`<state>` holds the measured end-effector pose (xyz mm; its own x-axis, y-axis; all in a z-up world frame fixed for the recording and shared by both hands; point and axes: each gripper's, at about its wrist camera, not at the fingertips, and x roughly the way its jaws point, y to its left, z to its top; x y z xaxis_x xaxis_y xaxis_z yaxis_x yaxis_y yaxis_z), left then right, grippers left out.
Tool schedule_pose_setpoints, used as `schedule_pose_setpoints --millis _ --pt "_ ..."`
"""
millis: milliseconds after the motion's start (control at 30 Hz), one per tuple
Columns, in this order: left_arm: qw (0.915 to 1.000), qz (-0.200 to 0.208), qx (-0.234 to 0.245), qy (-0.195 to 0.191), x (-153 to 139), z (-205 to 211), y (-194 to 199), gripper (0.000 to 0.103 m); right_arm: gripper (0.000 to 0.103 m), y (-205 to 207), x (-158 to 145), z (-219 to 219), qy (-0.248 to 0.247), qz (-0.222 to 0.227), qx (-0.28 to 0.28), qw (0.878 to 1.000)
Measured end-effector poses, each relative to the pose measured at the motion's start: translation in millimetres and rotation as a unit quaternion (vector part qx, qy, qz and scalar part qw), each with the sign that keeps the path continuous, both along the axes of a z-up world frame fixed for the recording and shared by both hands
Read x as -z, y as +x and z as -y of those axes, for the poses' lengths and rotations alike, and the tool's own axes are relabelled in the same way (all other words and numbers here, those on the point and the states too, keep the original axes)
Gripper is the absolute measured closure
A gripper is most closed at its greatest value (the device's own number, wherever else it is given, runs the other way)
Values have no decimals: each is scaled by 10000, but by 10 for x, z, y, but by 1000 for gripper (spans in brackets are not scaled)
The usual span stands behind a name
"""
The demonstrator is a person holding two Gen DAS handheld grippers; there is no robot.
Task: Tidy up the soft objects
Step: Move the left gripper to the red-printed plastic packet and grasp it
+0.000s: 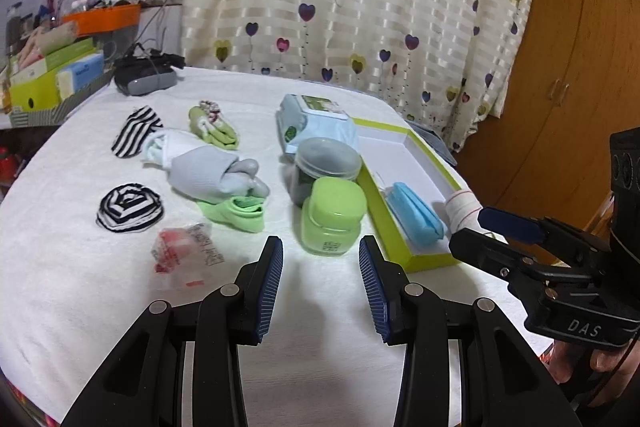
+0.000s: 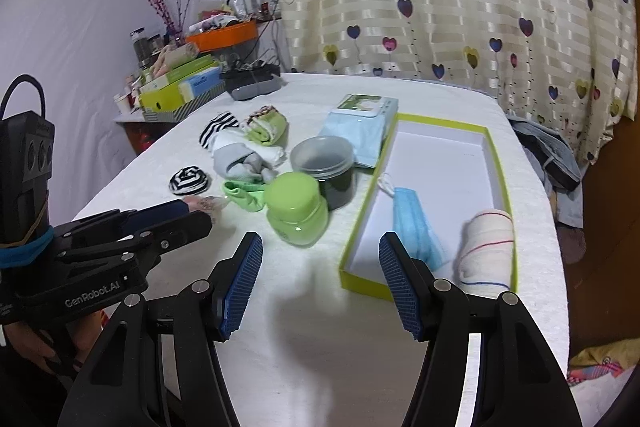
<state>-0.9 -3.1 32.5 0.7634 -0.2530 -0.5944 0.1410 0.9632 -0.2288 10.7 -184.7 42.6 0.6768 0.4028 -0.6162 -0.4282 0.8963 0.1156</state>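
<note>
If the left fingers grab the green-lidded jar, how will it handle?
The green-lidded jar looks like rigid plastic, so probably stiff and fairly light. Its glossy rounded sides may slip between the pads. It stands upright on soft white cloth with a wide lid, so a sideways nudge could tip it.

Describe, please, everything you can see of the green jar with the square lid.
The green jar is translucent pale-green plastic with a rounded-square opaque lid, closed, and a small printed label low on its front. It stands upright on the white cloth, close in front of the dark jar, beside the box. No gripper touches it.
</note>
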Motion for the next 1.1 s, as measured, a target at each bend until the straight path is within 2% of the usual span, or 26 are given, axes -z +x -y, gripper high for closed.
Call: schedule_pose_setpoints --millis 600,733,1100 --pt "9968 -141 -783 -6 158 -638 -4 62 41 26 33 -422 -111 -41 -582 9982" --pt "9959 -271 -857 -58 236 -725 51 52 41 31 39 -521 -136 -32 -731 9972" --pt "9941 -648 -870 -96 502 -752 342 51 41 134 51 -641 -202 -64 -827 9964"
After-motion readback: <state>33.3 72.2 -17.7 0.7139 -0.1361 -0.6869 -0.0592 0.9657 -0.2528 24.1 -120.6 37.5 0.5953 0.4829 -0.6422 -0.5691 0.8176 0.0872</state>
